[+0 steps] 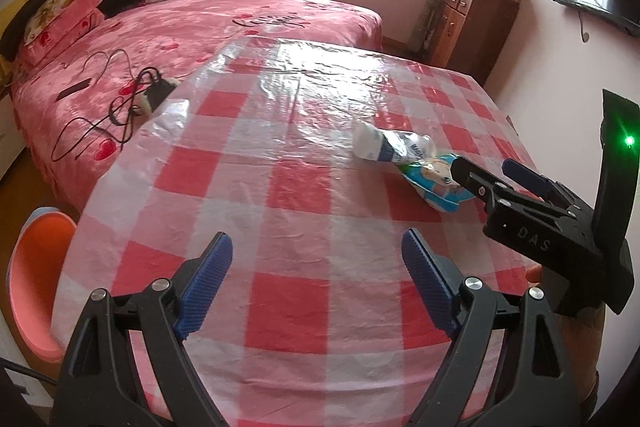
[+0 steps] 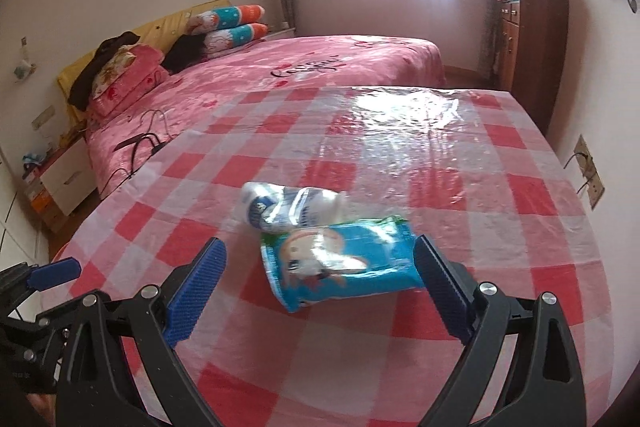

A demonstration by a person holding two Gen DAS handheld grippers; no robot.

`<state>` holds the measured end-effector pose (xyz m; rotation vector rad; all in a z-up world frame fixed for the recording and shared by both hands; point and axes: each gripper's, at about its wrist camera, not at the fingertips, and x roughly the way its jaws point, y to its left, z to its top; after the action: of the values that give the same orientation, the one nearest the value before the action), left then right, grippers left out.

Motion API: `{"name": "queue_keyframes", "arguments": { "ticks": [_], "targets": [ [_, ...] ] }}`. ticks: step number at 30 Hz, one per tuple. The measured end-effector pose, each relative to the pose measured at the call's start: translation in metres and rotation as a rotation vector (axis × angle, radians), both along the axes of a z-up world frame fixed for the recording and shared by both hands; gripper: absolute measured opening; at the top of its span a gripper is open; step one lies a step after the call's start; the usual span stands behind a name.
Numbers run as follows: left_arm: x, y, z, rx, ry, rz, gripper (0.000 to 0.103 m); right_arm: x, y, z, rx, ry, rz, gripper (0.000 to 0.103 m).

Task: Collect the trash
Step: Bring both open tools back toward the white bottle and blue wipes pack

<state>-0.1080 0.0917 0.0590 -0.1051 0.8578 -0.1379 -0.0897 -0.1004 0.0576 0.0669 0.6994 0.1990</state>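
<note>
Over the checked table (image 2: 500,195), the right hand-held gripper (image 2: 318,291) gapes around a blue wrapper (image 2: 340,263); the left hand-held gripper (image 1: 316,287) hovers wide open, empty.

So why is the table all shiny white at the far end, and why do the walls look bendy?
In both wrist views, window light bounces off the plastic tablecloth, washing out its checks. The fisheye lenses bend the walls and blacken the corners. In the right wrist view the blue wrapper looks slightly smeared.

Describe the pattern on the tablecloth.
Red-and-white checks on the tablecloth under clear plastic; clearest in the left wrist view.
</note>
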Motion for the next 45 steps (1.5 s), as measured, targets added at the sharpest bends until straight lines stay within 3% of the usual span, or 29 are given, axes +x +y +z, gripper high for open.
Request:
{"name": "queue_keyframes", "arguments": {
  "ticks": [9, 18, 25, 38, 45],
  "targets": [
    [0.014, -0.031, 0.001, -0.008, -0.006, -0.052, 0.087, 0.01, -0.04, -0.001, 0.02, 0.017, -0.085, 0.093],
    [0.034, -0.067, 0.005, -0.018, -0.02, -0.111, 0.087, 0.018, -0.109, -0.006, 0.1, 0.066, -0.216, 0.093],
    [0.059, -0.087, -0.006, -0.125, 0.043, -0.135, 0.087, 0.016, -0.134, -0.008, 0.133, 0.075, -0.262, 0.093],
    [0.066, -0.136, -0.028, -0.178, 0.074, -0.251, 0.087, 0.018, -0.151, -0.012, 0.168, 0.087, -0.282, 0.093],
    [0.057, -0.165, -0.038, -0.283, 0.142, -0.413, 0.087, 0.017, -0.161, -0.014, 0.19, 0.094, -0.302, 0.093]
  ]
}}
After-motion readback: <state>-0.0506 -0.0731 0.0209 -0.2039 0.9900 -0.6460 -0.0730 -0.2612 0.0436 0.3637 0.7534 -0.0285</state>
